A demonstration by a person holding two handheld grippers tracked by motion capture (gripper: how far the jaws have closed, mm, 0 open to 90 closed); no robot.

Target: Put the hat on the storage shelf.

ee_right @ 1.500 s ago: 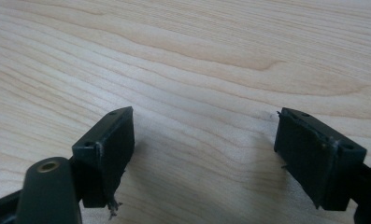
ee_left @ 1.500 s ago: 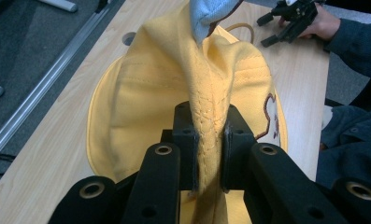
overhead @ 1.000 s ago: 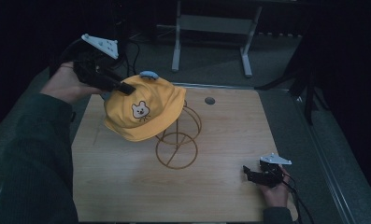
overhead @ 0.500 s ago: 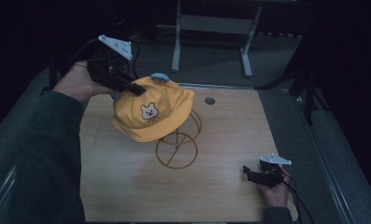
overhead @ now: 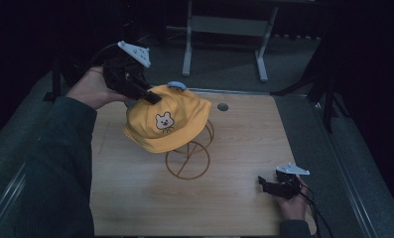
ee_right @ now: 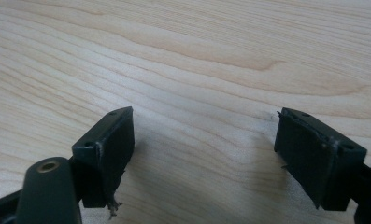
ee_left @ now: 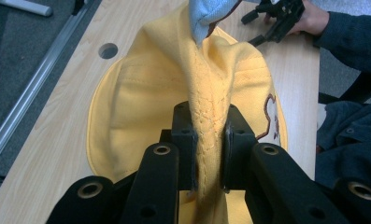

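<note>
While the left gripper (ee_left: 206,154) pinches a fold of the yellow cap (overhead: 172,124) over the wire stand (overhead: 188,161), the right gripper (ee_right: 204,154) rests wide open on the desk (overhead: 244,148).

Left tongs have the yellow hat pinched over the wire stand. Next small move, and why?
Probably ease the left tongs down a little to seat the yellow hat on the wire stand, then open. In the high view the hat hangs tilted over the stand, and a fold of fabric is clamped between the jaws. The right tongs rest open on the table.
</note>
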